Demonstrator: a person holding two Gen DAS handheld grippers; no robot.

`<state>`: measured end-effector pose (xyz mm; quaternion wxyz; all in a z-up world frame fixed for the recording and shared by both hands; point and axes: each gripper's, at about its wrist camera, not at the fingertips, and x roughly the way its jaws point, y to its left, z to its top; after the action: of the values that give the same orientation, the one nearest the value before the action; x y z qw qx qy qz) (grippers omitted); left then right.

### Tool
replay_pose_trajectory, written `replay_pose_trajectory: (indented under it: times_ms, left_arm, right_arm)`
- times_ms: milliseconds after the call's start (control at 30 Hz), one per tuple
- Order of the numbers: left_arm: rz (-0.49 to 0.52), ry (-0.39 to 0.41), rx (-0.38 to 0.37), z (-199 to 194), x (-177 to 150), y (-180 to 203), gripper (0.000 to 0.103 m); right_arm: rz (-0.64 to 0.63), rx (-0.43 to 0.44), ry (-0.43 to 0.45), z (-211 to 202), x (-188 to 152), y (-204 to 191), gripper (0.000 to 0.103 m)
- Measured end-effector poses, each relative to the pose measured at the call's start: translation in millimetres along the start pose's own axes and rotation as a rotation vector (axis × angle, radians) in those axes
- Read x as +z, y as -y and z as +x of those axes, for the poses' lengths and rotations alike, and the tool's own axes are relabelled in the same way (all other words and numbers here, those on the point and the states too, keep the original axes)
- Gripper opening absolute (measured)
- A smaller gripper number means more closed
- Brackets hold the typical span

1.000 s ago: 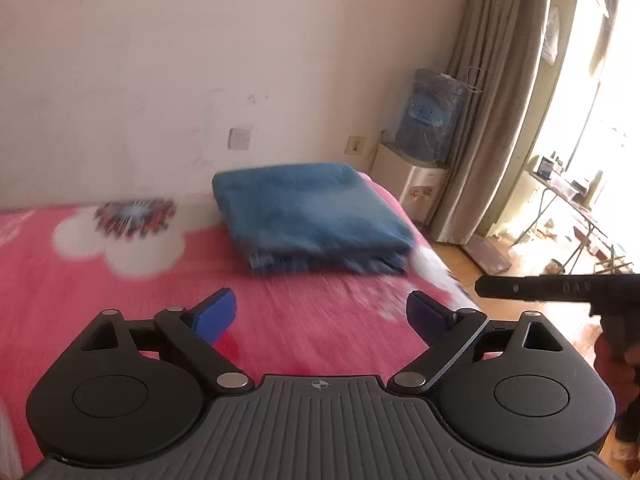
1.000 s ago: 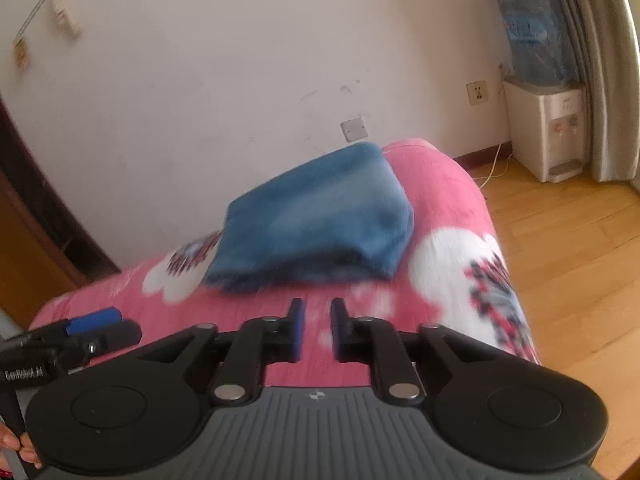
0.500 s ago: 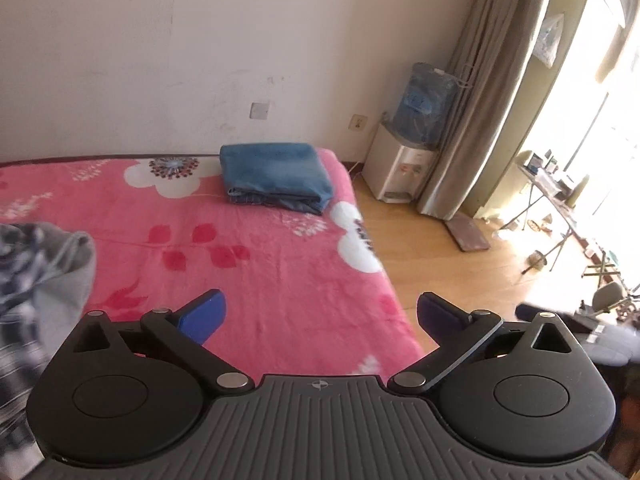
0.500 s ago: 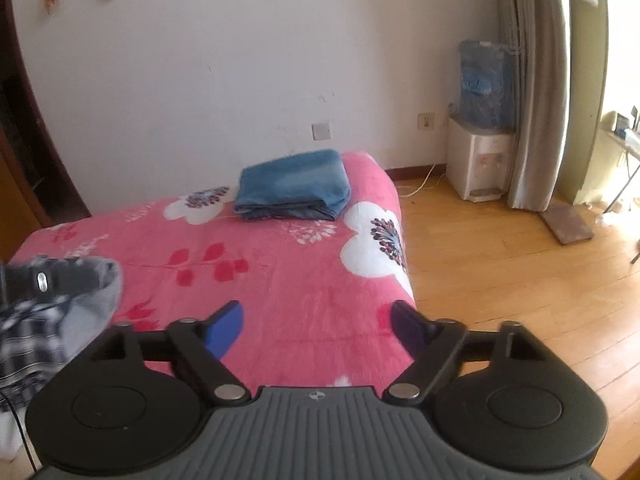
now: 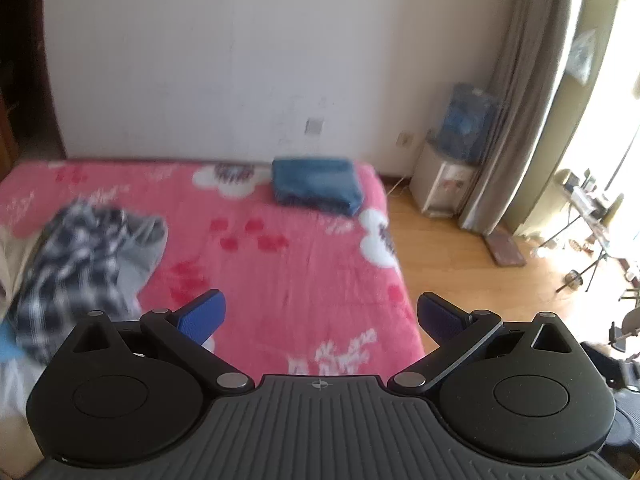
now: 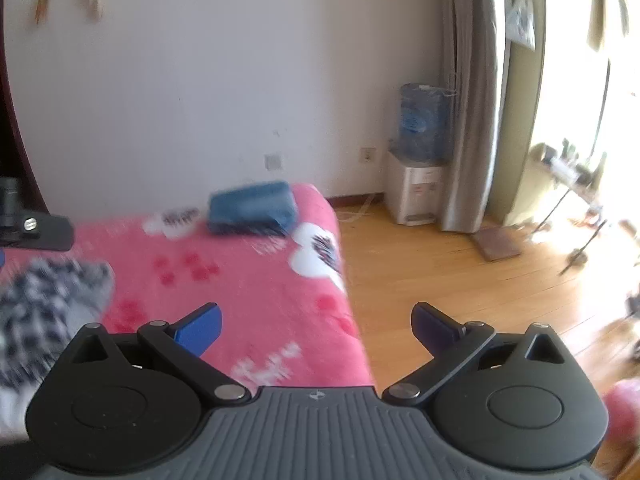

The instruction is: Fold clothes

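A folded blue garment (image 5: pixel 316 190) (image 6: pixel 252 208) lies at the far right corner of the bed's pink flowered blanket (image 5: pixel 280 272) (image 6: pixel 240 280). A crumpled heap of black-and-white plaid and grey clothes (image 5: pixel 80 256) (image 6: pixel 44 308) sits on the bed's left side. My left gripper (image 5: pixel 320 304) hovers open and empty over the near part of the bed, far from both. My right gripper (image 6: pixel 316 312) hangs over the bed's right edge, its jaws opening wide with nothing between them. A piece of the left gripper's body (image 6: pixel 36 232) shows at the right view's left edge.
A white wall backs the bed. To the right lie a wooden floor (image 6: pixel 440 272), a water dispenser (image 5: pixel 444 188) (image 6: pixel 416 196), a grey curtain (image 5: pixel 516 120) and a cluttered folding table (image 5: pixel 592 208) by the bright window.
Both grippers drew back and rose away from the folded blue garment, which now looks small and far. The right jaws went from nearly shut to wide apart. The plaid heap came into view.
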<state>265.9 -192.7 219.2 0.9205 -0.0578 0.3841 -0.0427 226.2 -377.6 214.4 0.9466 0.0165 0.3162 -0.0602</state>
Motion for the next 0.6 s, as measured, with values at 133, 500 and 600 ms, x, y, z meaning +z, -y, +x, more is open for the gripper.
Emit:
replay_pose_trajectory:
  times_ms: [133, 500, 600]
  left_arm:
    - [-0.011, 0.004, 0.0, 7.9, -10.3, 3.5, 0.102]
    - [0.108, 0.192, -0.075, -2.7, -9.9, 8.5, 0.103]
    - [0.09, 0.147, -0.063, 4.7, -6.3, 13.6, 0.103]
  right_arm:
    - [-0.03, -0.088, 0.014, -4.3, -10.7, -10.4, 0.103]
    - [-0.009, -0.15, -0.022, 9.1, -8.3, -27.4, 0.103]
    - [-0.008, -0.165, -0.018, 9.4, -4.5, -30.6, 0.103]
